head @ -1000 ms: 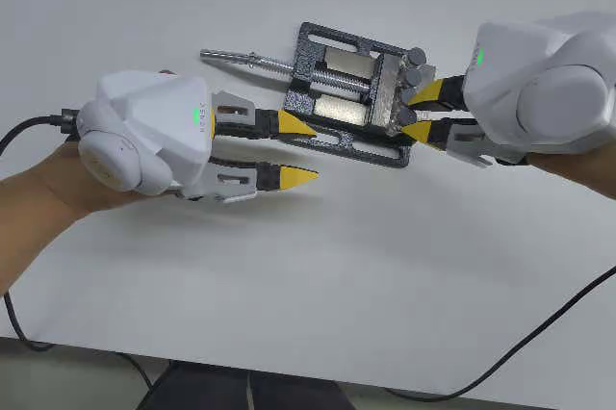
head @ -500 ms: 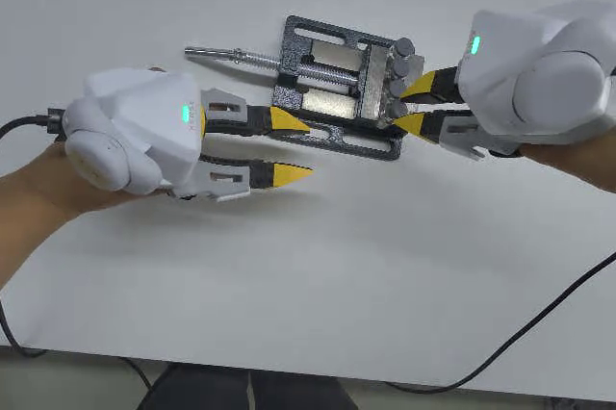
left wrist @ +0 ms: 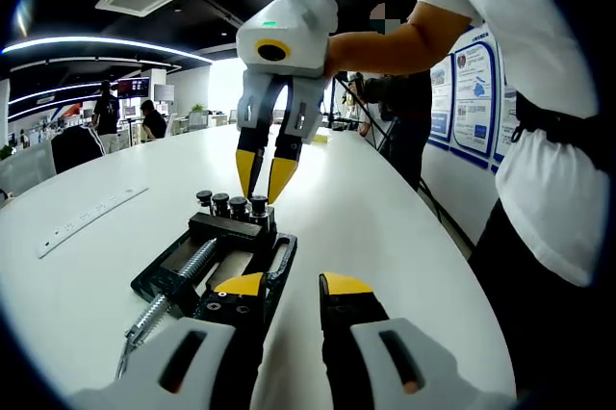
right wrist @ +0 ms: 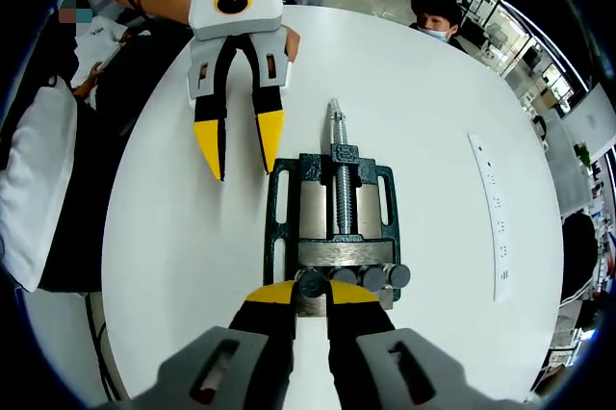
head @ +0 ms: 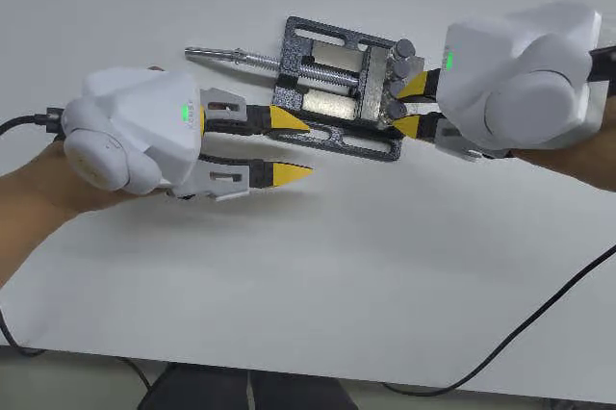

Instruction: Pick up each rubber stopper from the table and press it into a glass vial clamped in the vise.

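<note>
Stoppers (right wrist: pixel 344 277) look seated already, four in a row standing in the vise (right wrist: pixel 274 237); right gripper (right wrist: pixel 316 293) has its jaws a sliver apart around the end one, can't tell if it's actually pinching; left gripper (head: pixel 310 148) hangs wide open and empty just beside the vise; my worry is a crooked push cracking glass, or a sloppy pull-off popping that stopper loose.

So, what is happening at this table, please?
A person holds a gripper in each hand over a white table. The right gripper has its jaws on either side of the end stopper in a row of four standing in the vise. Whether it is squeezing is unclear. The left gripper hovers open beside the vise, holding nothing.
</note>
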A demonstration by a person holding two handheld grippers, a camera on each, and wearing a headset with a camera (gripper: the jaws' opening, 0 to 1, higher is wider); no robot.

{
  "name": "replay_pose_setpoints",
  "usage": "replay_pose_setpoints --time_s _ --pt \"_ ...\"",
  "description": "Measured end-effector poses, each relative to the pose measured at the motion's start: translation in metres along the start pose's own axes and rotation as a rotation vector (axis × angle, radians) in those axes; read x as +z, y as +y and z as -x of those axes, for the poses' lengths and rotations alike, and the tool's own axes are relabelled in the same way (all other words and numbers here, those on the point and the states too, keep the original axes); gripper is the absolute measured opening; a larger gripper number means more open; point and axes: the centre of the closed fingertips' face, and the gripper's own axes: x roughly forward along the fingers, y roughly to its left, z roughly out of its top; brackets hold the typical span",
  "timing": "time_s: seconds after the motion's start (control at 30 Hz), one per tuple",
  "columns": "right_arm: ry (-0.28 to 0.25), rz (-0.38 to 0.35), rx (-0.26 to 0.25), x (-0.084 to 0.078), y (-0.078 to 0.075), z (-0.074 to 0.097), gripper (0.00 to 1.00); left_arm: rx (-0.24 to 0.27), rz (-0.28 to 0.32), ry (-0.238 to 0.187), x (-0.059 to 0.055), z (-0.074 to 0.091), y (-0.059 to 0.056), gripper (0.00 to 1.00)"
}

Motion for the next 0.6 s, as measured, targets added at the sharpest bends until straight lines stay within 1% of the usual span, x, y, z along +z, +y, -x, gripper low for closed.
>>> replay_pose_setpoints --time_s 0.27,0.6 --pt "0.007 0.007 -0.005 0.0000 0.0000 -0.0002 0.11 -0.002 0.001 0.001 -0.0003 0.0008 -0.0006 0.19" --pt "0.033 0.039 -0.005 0.0000 -0.0001 0.0002 0.11 0.002 0.003 -0.001 -0.0008 0.0027 -0.0011 0.19"
